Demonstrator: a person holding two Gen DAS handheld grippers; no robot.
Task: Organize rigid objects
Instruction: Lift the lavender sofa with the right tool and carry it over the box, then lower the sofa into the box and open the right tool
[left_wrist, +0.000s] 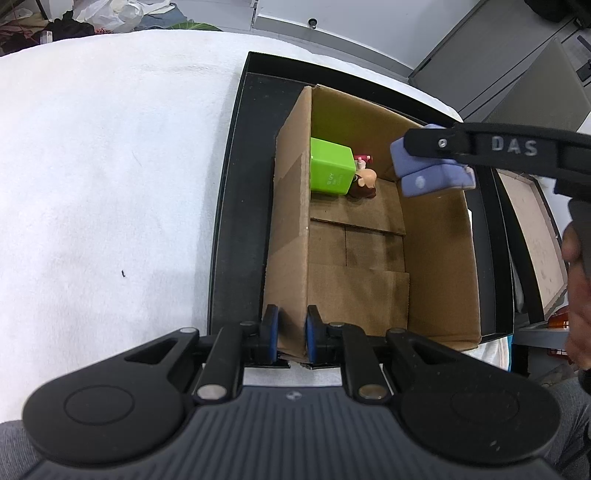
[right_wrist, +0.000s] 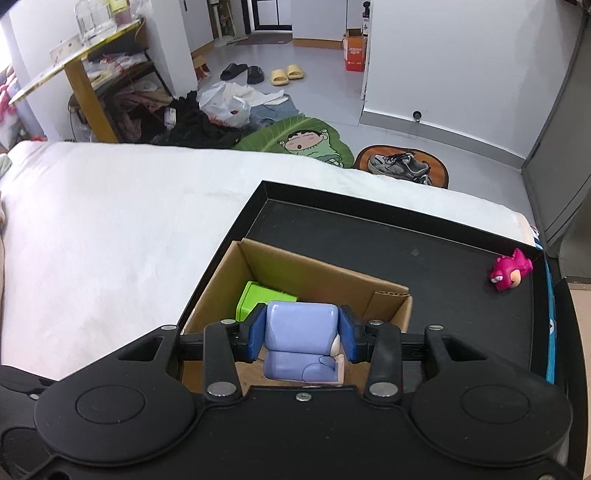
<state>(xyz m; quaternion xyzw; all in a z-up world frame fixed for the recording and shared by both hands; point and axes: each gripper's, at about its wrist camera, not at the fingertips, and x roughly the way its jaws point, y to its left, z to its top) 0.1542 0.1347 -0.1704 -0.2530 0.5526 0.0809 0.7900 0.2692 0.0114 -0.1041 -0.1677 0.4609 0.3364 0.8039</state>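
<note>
Two black hand-held grippers with blue pads

The left hand-held gripper (left_wrist: 291, 338) has a ribbed grey body and silver pivot screws; the right hand-held gripper (right_wrist: 303, 334) has "DAS" on its finger.

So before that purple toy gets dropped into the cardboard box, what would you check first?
1. Right gripper shut on the purple toy, a pad on each side: ok.
2. Toy above the cardboard box, inside its walls: ok, going by the left wrist view.
3. Left gripper clamped on the box's near wall to steady it: ok.
4. Free floor in the box: ok; the green block and small figurine sit at the far end.
5. Height above the box floor: cannot tell.
6. Nothing left behind: not ok; a pink toy lies on the black tray.
</note>
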